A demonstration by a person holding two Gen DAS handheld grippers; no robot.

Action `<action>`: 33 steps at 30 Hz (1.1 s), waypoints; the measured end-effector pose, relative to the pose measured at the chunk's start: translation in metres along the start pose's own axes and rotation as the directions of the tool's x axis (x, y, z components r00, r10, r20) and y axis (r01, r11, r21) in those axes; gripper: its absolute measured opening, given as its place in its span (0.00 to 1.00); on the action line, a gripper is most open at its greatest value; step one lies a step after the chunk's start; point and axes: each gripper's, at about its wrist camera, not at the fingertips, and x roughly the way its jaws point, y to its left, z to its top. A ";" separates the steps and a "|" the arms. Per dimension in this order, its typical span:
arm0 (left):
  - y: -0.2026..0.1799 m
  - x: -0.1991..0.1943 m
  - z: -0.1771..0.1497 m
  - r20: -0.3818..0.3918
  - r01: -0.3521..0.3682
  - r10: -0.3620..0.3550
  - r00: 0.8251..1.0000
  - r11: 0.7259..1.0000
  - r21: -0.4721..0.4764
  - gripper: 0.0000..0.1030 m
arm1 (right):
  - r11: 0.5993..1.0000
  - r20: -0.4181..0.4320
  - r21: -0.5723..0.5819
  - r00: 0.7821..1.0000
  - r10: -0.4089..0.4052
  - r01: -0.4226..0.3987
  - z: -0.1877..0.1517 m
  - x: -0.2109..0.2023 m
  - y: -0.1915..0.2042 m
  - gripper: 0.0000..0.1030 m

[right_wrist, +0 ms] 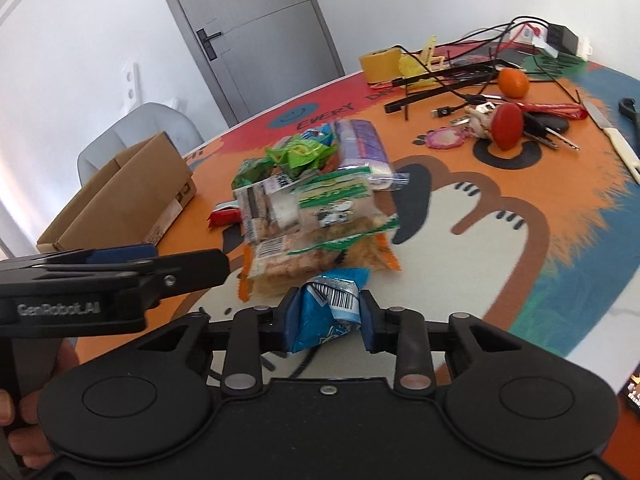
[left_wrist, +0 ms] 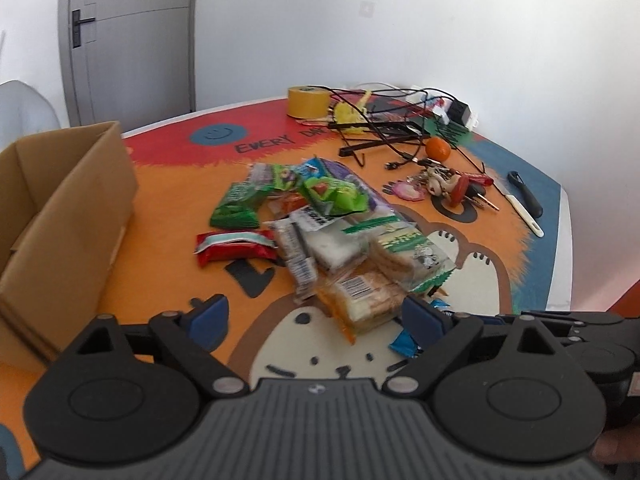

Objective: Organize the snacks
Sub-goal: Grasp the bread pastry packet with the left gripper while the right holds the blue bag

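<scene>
A pile of snack packets lies mid-table on a cartoon mat. My right gripper is shut on a crumpled blue packet with a barcode, at the near edge of the pile; that blue packet also shows in the left wrist view. My left gripper stands open wide, low over the mat. A clear cracker pack with orange edges lies just ahead between its fingers, nearer the right one. An open cardboard box stands left of the pile.
At the back of the table are a yellow tape roll, tangled black cables, an orange, keys with charms, a white-handled knife and a black peeler. A white chair and a grey door stand beyond.
</scene>
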 end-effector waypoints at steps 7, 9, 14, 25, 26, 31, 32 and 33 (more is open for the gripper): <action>-0.019 0.016 0.007 -0.009 0.022 -0.021 1.000 0.999 0.037 0.91 | 1.000 0.011 0.020 1.000 -0.013 0.013 0.005 -0.008 -0.020 0.29; -0.023 0.019 0.008 -0.007 0.029 -0.029 1.000 0.999 0.043 0.91 | 1.000 0.016 0.025 1.000 -0.018 0.018 0.005 -0.008 -0.025 0.29; -0.026 0.033 0.011 -0.014 0.031 -0.030 0.999 0.998 0.056 0.84 | 0.999 0.028 0.034 0.999 -0.028 0.027 0.005 -0.009 -0.032 0.29; -0.036 0.052 0.002 -0.049 0.104 -0.099 0.994 0.986 0.128 0.73 | 0.997 0.036 0.059 0.998 -0.049 0.047 0.003 -0.016 -0.040 0.30; -0.036 0.055 0.000 -0.062 0.110 -0.103 0.993 0.986 0.124 0.72 | 0.997 0.037 0.058 0.998 -0.049 0.047 0.003 -0.016 -0.040 0.30; -0.040 0.052 -0.009 -0.060 0.072 -0.063 0.996 0.985 0.155 0.52 | 0.998 0.042 0.038 0.997 -0.059 0.058 0.001 -0.017 -0.035 0.30; -0.039 0.050 -0.009 -0.063 0.074 -0.065 0.996 0.985 0.154 0.46 | 0.998 0.040 0.035 0.998 -0.055 0.054 0.000 -0.017 -0.034 0.30; -0.037 0.048 -0.010 -0.068 0.077 -0.067 0.995 0.986 0.151 0.38 | 0.998 0.038 0.032 0.998 -0.050 0.049 0.000 -0.017 -0.032 0.30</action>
